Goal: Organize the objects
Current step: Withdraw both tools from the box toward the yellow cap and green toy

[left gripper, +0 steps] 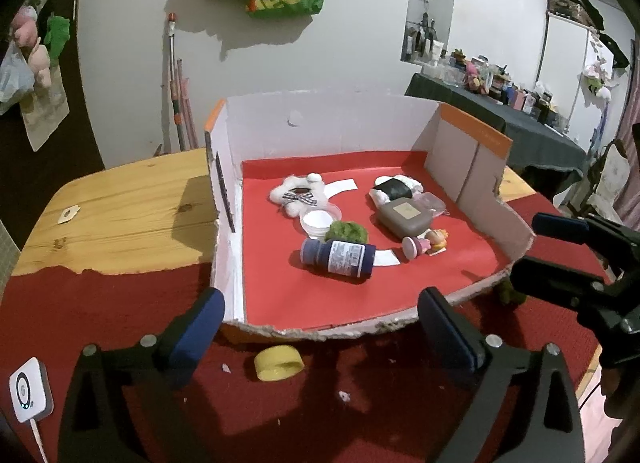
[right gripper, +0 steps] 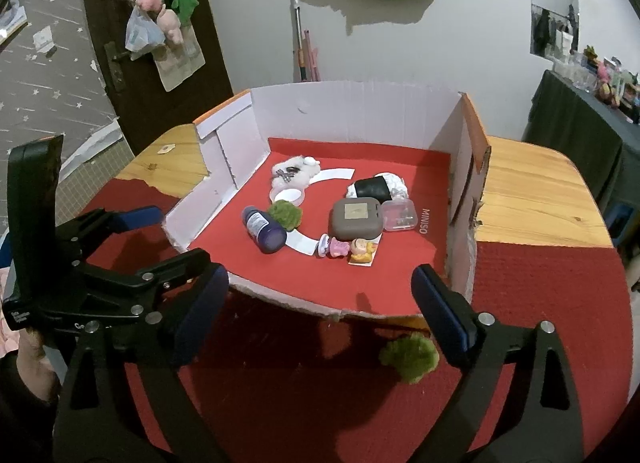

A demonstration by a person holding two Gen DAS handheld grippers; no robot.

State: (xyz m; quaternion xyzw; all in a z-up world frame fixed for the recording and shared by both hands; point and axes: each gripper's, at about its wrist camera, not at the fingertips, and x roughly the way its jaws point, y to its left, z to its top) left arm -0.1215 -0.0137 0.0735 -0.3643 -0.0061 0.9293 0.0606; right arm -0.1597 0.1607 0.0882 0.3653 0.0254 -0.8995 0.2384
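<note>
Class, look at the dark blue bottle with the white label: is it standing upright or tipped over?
Tipped over. The dark blue bottle with the white label lies on its side on the cardboard box's red floor.

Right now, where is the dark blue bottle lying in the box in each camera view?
Left wrist view: the blue bottle lies on its side at the centre of the picture, cap end pointing left.
Right wrist view: the same bottle sits left of centre, its base toward the camera.
Shared landmark: the green fuzzy ball right beside it inside the box.
</note>
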